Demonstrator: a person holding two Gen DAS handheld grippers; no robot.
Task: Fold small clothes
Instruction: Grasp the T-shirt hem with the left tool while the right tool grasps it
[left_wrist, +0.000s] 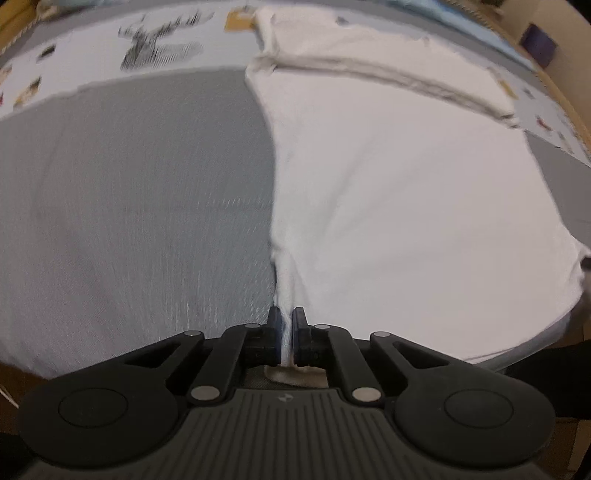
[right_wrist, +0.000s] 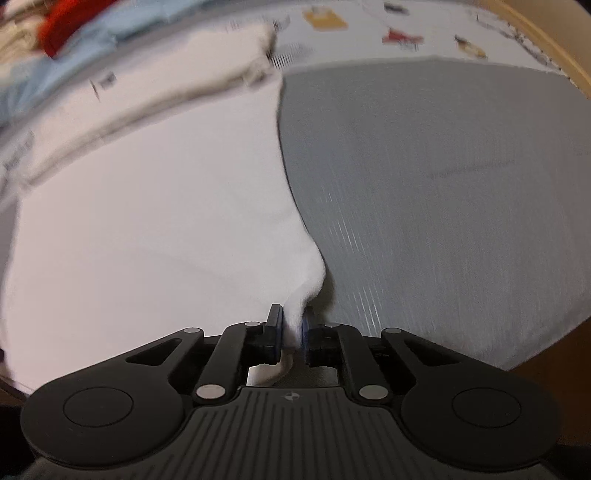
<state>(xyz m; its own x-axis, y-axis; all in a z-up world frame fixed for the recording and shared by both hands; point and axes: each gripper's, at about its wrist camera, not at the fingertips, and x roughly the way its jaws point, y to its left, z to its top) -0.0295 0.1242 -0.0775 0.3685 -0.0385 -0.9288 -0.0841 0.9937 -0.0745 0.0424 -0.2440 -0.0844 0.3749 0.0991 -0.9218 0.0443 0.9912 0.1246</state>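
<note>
A white garment (left_wrist: 388, 192) lies spread on a grey cloth (left_wrist: 129, 206), with a folded band across its far part. My left gripper (left_wrist: 285, 317) is shut on the garment's near left corner, and a thin pinch of white fabric runs up between its fingers. In the right wrist view the same white garment (right_wrist: 147, 221) fills the left half. My right gripper (right_wrist: 292, 317) is shut on its near right corner, a thicker bunch of cloth squeezed between the pads. Both views are blurred.
The grey cloth (right_wrist: 443, 184) lies over a white sheet printed with small pictures (left_wrist: 159, 44). Blue fabric (right_wrist: 74, 44) and something red (right_wrist: 70, 22) sit at the far left in the right wrist view. A wooden edge (right_wrist: 546, 48) curves along the far right.
</note>
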